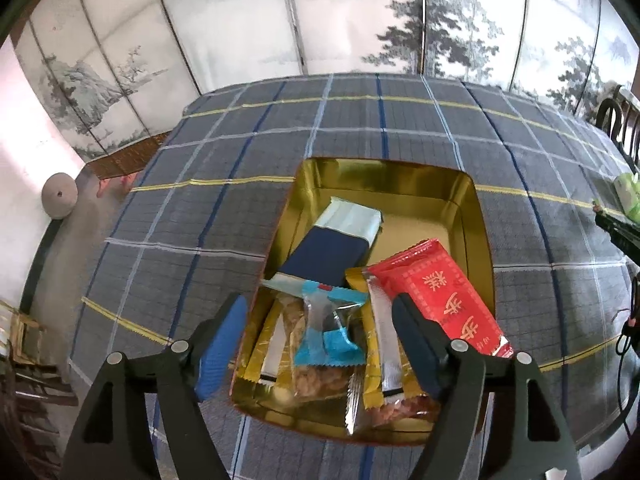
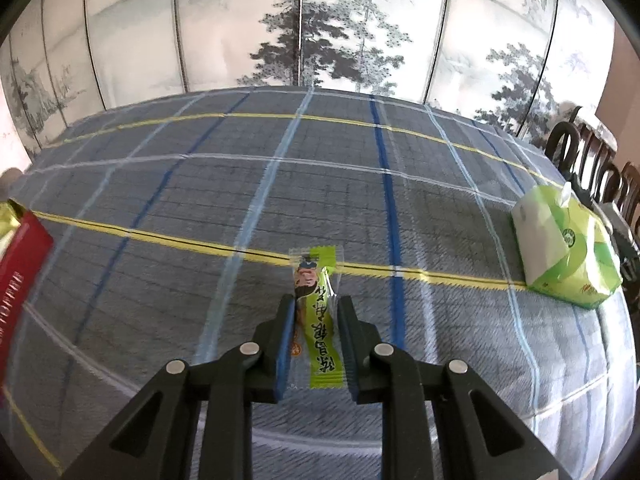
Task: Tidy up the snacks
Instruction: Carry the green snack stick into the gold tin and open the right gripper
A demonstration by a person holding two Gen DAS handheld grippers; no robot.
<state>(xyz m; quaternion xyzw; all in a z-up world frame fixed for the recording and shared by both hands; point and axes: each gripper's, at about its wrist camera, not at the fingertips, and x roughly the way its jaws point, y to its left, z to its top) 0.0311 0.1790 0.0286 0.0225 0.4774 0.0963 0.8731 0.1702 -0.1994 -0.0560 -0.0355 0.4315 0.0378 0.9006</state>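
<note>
A gold tin (image 1: 400,182) lies on the checked tablecloth and holds several wrapped snacks. Among them are a dark blue and white packet (image 1: 332,248), a red packet (image 1: 444,296), a small cyan-ended candy (image 1: 326,330) and gold and silver sticks. My left gripper (image 1: 320,340) hovers above the tin's near end, open, with the cyan-ended candy lying loose below, between its fingers. In the right wrist view my right gripper (image 2: 316,340) is shut on a long green snack stick (image 2: 318,316) that points away over the cloth.
A green and white tissue pack (image 2: 568,248) sits at the table's right side, with dark chair backs (image 2: 592,164) behind it. The tin's red outer wall (image 2: 16,272) shows at the left edge. A painted folding screen (image 1: 320,16) stands behind the table.
</note>
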